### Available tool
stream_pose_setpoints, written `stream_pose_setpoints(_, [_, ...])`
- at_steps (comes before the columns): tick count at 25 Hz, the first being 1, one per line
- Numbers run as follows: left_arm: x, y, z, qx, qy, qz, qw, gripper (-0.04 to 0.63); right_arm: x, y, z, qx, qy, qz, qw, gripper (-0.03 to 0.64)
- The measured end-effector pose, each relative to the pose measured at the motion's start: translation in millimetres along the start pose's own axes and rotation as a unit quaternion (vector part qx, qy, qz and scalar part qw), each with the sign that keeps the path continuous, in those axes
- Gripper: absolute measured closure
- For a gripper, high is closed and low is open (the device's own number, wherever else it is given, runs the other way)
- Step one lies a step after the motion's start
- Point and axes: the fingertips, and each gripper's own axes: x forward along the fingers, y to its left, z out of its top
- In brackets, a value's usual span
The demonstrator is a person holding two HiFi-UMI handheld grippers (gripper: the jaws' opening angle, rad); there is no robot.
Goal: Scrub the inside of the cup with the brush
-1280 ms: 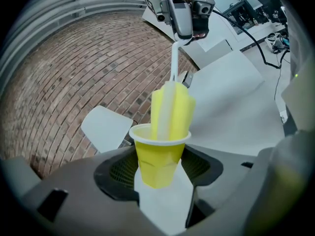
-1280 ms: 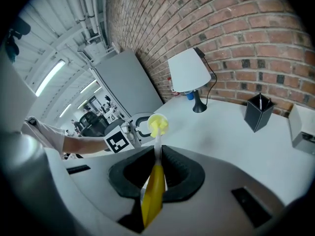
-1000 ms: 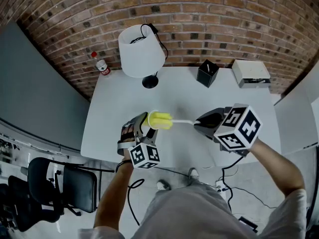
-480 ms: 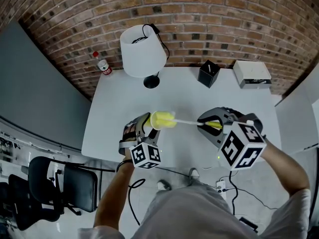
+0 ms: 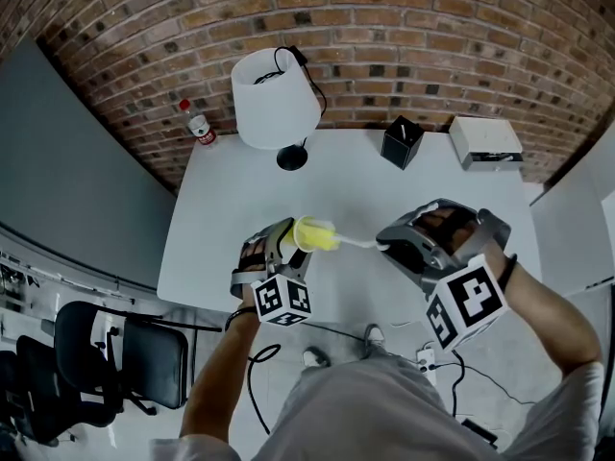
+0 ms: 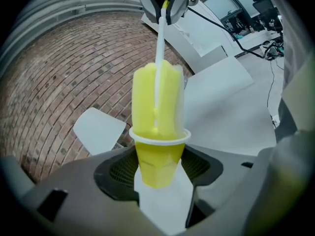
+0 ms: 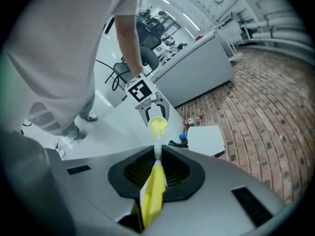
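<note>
A clear plastic cup is gripped in my left gripper, held above the table with its mouth toward the right. The yellow sponge head of the brush sits partly inside the cup, and the rest sticks out past the rim. The brush's thin white stem runs right to its yellow handle, on which my right gripper is shut. In the right gripper view the cup and sponge show ahead, in the left gripper's jaws.
A white table carries a white lamp, a black box and a white box near the brick wall. A plastic bottle stands at the far left corner. A black chair is at the lower left.
My right gripper has rolled, its marker cube swinging down toward me. The brush head has stayed in the cup's mouth. The left gripper has hardly moved.
</note>
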Motion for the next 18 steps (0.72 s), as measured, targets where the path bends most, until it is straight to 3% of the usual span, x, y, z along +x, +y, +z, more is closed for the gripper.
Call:
stream_pose_setpoints(6, [-1,-1,6,0.005,-0.006,0.000,1.0000,0.313,3,5,2,-0.035,0.004,-0.006,0.999,0.577])
stream_pose_setpoints(18, [-7,-8,27,0.023,-0.028,-0.003,0.9993,0.313,19,12,4,-0.027,0.008,-0.006,1.000,0.577])
